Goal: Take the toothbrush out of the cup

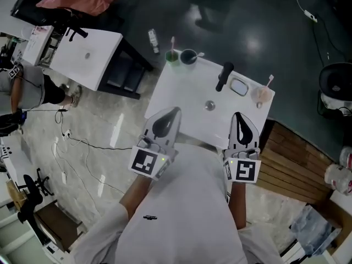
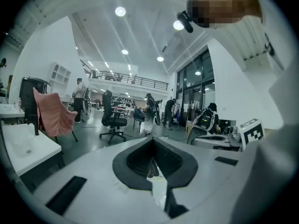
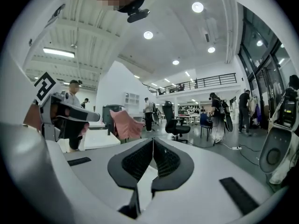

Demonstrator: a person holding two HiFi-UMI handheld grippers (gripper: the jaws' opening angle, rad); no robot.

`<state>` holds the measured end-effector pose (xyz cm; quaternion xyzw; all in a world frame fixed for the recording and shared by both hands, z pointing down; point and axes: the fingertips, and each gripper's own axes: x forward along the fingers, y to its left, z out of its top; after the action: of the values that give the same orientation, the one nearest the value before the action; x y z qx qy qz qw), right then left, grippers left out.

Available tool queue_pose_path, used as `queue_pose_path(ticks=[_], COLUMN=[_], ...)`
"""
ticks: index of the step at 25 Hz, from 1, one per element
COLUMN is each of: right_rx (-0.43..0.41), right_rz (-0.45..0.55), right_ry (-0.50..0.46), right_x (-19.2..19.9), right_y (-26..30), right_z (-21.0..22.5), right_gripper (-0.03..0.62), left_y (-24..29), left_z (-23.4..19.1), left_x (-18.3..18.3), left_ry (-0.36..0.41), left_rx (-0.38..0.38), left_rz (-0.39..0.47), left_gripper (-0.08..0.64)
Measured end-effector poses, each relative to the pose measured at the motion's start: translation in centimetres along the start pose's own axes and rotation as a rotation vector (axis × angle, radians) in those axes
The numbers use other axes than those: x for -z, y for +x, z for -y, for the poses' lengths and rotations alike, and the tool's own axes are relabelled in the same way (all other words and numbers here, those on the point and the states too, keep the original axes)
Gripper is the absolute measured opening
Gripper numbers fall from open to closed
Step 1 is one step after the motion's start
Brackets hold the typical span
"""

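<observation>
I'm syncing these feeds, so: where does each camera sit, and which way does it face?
Head view: on the person's head, facing steeply down at the white sink table; shirt, left gripper and right gripper show.
Left gripper view: on the left gripper, facing level across a hall; its shut jaws and the shirt show.
Right gripper view: on the right gripper, likewise level; its shut jaws show.
Shared: both gripper views see the black office chair and pink-draped chair.
</observation>
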<state>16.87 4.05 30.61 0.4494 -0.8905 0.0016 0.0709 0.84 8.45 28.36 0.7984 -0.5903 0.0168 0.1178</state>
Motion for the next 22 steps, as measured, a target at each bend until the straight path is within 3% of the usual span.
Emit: queue_pose_path(ticks=[16,22], right_rx=[-0.05,0.016], right_rz=[0.013,-0.038], right_ry=[0.151,0.362], right_x=[0.7,2.3], right_y=[7.1,10.2], right_z=[-1.2,-0.7], right_gripper=[0.002,0.003], left_y=[3.9,4.6], left_z=[-2.1,-4.3], left_x=[0.2,0.0], left_ry=[-0.017,-0.026], left_rx=[-0.014,-0.024], left_rz=[-0.042,-0.052], left_gripper=[0.0,0.0])
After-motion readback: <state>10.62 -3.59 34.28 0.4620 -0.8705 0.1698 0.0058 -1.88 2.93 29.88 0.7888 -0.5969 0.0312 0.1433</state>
